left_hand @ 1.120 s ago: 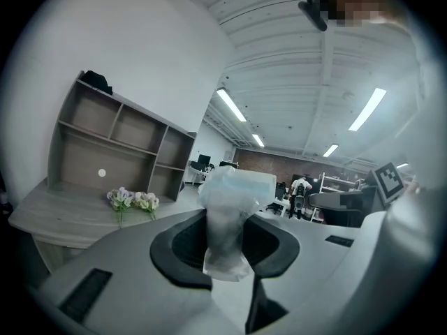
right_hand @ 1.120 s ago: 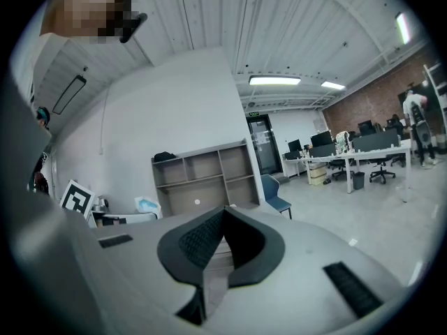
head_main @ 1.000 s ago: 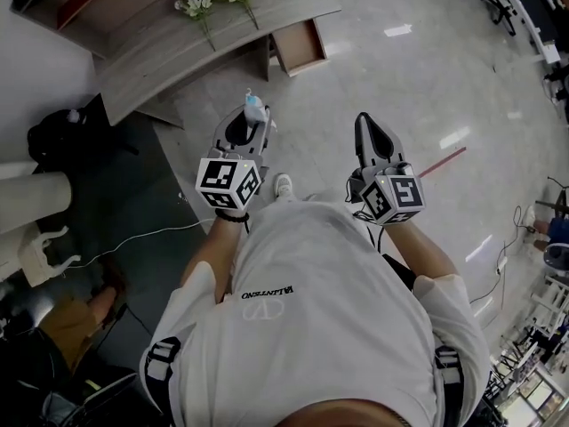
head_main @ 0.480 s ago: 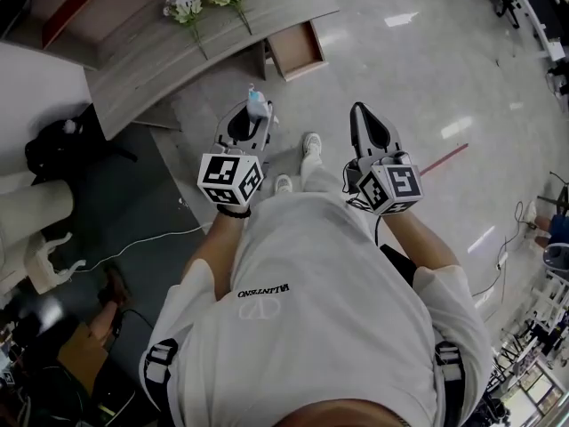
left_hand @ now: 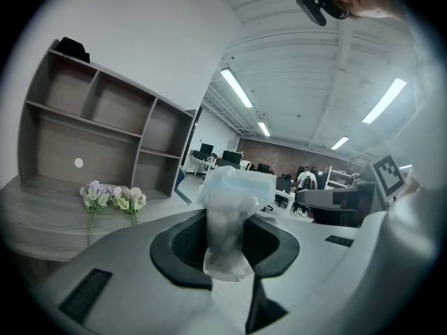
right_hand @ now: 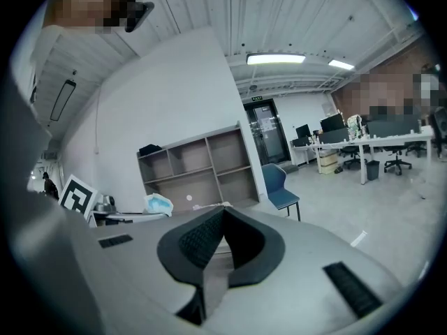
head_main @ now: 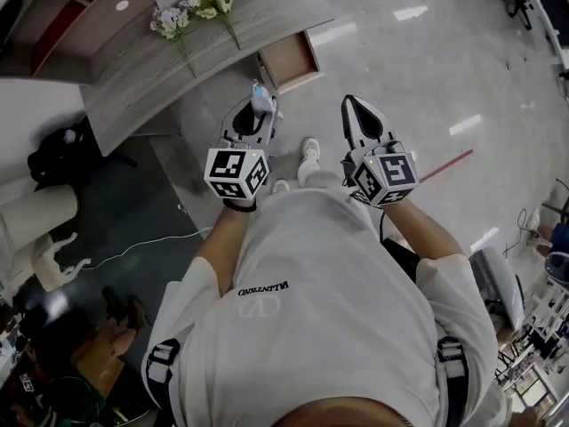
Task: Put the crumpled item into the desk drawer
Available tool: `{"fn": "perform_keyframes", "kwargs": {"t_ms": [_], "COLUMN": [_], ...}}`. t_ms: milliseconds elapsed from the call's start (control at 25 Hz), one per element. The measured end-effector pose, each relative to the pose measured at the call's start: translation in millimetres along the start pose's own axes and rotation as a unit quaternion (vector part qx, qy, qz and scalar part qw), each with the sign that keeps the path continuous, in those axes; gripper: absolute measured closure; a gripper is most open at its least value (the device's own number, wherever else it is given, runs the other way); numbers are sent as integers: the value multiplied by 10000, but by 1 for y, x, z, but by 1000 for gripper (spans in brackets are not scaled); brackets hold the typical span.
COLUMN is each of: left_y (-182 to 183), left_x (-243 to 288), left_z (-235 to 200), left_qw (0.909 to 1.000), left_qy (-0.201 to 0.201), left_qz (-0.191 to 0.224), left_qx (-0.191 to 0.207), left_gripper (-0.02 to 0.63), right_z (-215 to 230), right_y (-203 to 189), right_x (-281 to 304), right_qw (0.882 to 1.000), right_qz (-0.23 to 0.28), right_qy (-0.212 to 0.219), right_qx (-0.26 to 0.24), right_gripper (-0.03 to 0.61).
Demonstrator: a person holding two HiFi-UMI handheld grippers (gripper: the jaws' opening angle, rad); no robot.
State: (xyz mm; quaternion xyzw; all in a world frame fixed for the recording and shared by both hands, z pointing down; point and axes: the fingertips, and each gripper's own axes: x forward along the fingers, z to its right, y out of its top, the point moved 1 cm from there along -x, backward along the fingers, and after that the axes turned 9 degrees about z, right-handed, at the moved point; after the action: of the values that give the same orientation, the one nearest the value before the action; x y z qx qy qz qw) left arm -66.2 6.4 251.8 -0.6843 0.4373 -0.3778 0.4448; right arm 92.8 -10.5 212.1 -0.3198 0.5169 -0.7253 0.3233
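Note:
My left gripper (head_main: 255, 107) is shut on the crumpled item (head_main: 259, 97), a white and pale blue wad that sticks up past the fingertips. In the left gripper view the crumpled item (left_hand: 236, 187) is pinched between the dark pads of the left gripper (left_hand: 232, 213). My right gripper (head_main: 348, 103) is held level beside it, shut with nothing in it; in its own view the right gripper (right_hand: 223, 210) has its jaws meeting at the tips. The open drawer (head_main: 289, 60) juts from the curved grey desk (head_main: 151, 65), just ahead of both grippers.
A bunch of artificial flowers (head_main: 191, 9) lies on the desk top, and the flowers (left_hand: 112, 198) show in front of a wooden shelf unit (left_hand: 105, 117). A dark bag (head_main: 58, 154) and a cable (head_main: 142, 243) lie on the floor at left. A blue chair (right_hand: 278, 185) stands farther off.
The person has walked closer to the desk; the desk and open drawer sit nearer to the grippers. Both grippers keep the same pose and the left still holds the crumpled item.

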Motion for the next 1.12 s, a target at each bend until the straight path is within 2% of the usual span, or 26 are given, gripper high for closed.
{"fn": "perform_keyframes", "kwargs": {"t_ms": [400, 680, 960, 1120], "left_y": [-20, -52, -79, -109], "left_x": [74, 96, 132, 145], "left_z": [-5, -23, -46, -60], "left_qw": [9991, 9973, 9966, 9949], "left_qy": [381, 458, 321, 328], "left_qz": [-185, -570, -737, -928], "left_qx": [-20, 42, -179, -235], "left_gripper": [511, 511, 511, 511], "right_z": [66, 67, 70, 68], "right_y": [-23, -57, -90, -113], "right_x": [54, 84, 134, 150], "right_qw": [9979, 9942, 9939, 9935], "right_qz": [-462, -891, -969, -1067], "right_qy": [444, 602, 514, 406], "right_qx": [109, 42, -71, 7], "right_gripper": [580, 580, 580, 580]}}
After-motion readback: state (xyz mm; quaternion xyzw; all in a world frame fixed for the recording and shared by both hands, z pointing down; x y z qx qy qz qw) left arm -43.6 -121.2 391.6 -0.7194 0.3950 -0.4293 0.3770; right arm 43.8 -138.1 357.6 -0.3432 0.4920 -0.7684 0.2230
